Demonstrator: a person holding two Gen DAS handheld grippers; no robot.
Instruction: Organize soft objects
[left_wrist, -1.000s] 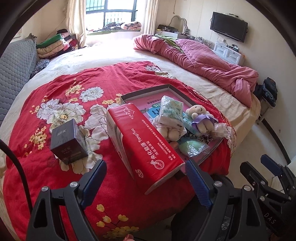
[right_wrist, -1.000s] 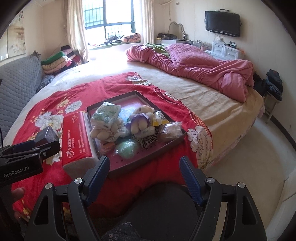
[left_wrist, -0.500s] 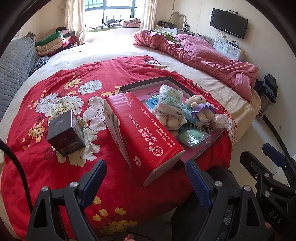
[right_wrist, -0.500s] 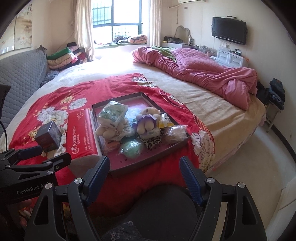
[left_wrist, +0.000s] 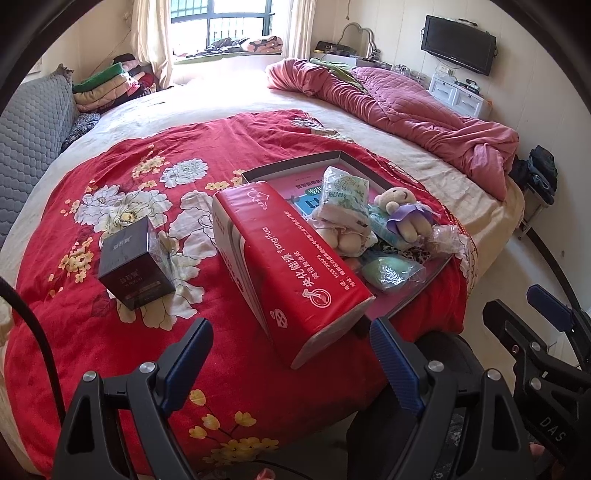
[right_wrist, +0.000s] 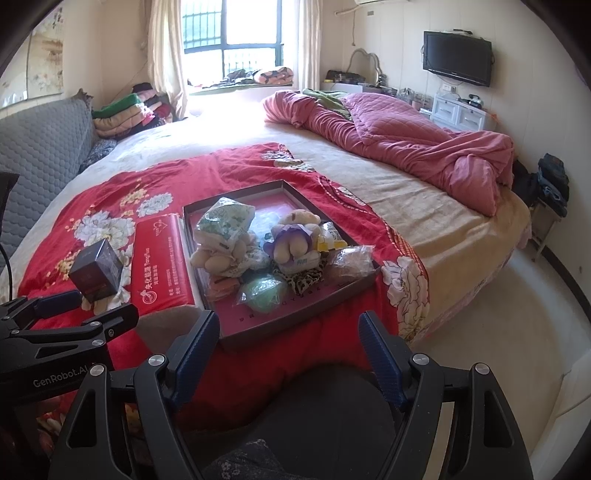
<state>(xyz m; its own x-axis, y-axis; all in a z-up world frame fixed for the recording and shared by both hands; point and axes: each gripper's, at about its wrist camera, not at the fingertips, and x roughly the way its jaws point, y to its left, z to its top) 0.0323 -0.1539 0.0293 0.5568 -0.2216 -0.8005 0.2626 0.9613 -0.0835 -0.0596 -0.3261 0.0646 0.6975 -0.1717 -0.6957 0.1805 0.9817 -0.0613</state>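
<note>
Bedroom setting: a large bed (right_wrist: 424, 206) carries a red floral blanket (left_wrist: 147, 192) near its foot, with a crumpled pink quilt (right_wrist: 406, 140) farther back. On the blanket sits a shallow dark tray (right_wrist: 280, 321) holding the soft objects. Your right gripper (right_wrist: 288, 343) hovers just before the tray's near rim, its blue pads spread wide with nothing between them. Your left gripper (left_wrist: 291, 350) stands equally spread and empty, its opening lined up with the near end of a long red tissue pack (left_wrist: 291, 266), which lies beside the tray's left wall. A dark cube box (left_wrist: 135, 264) sits well to the left of that pack. In the tray you see a plush bear in a purple dress (right_wrist: 295, 236), a second pale plush under a green-printed packet (right_wrist: 225, 221), a green sponge in clear wrap (right_wrist: 264, 293), a leopard-print cloth (right_wrist: 306, 278) and a brownish wrapped bundle (right_wrist: 351, 262), all piled touching one another.
</note>
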